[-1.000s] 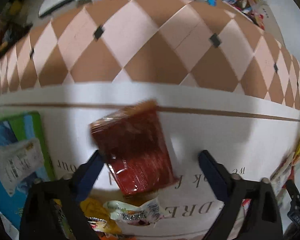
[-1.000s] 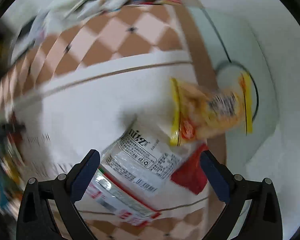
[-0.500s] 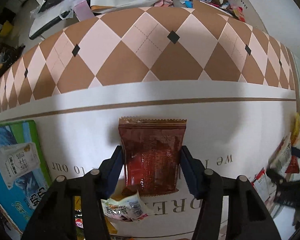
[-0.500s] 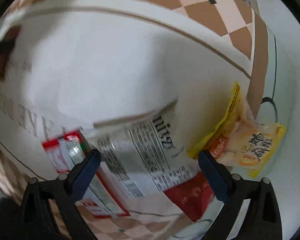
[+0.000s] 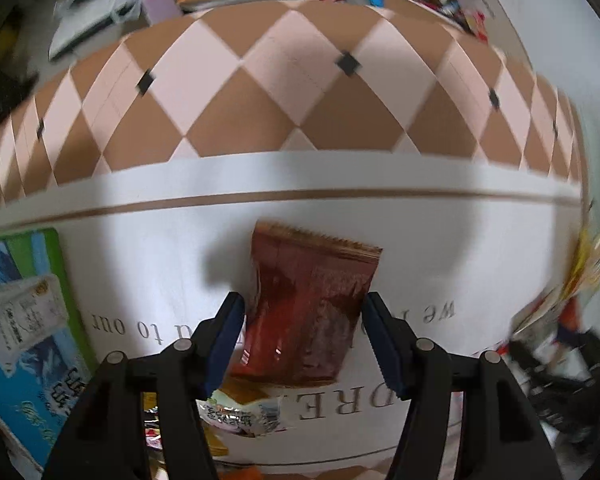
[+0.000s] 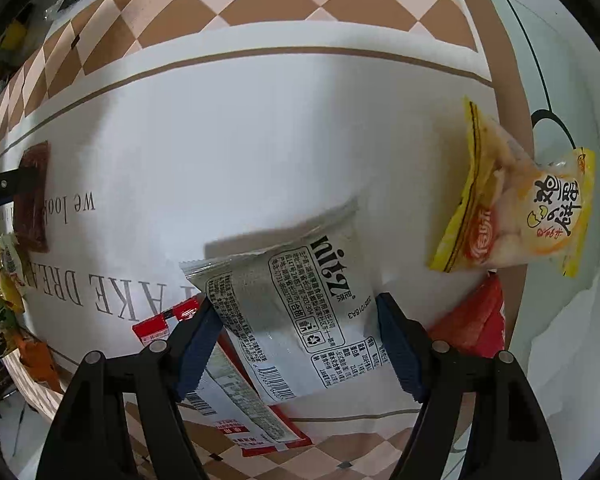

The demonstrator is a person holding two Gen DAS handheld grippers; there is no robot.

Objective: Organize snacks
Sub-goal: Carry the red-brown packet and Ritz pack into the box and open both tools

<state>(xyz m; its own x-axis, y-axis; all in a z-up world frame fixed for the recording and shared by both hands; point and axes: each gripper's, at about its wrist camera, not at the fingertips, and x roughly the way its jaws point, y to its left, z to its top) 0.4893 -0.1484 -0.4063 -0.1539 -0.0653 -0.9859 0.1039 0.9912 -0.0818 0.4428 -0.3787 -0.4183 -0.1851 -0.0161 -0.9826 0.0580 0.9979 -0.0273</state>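
Note:
In the left wrist view, my left gripper [image 5: 302, 340] is shut on a dark red-brown snack packet [image 5: 306, 304], holding it by its sides a little above the white mat [image 5: 440, 248]. The same packet shows small in the right wrist view [image 6: 32, 196]. In the right wrist view, my right gripper [image 6: 298, 334] is shut on a silver-white snack bag [image 6: 300, 320] with black print, its far end lifted off the mat. A yellow snack bag [image 6: 516, 212] lies to its right.
A red packet [image 6: 476, 324] lies under the yellow bag. A red-and-white packet [image 6: 236, 420] lies under the silver bag. A blue-green box [image 5: 24, 340] is at left. Small wrapped snacks [image 5: 240, 416] lie near the left fingers. Clutter lies beyond the checkered border [image 5: 300, 92].
My left gripper closed on the red-brown packet and lifted it slightly. My right gripper narrowed from wide open onto the silver bag and raised its far end.

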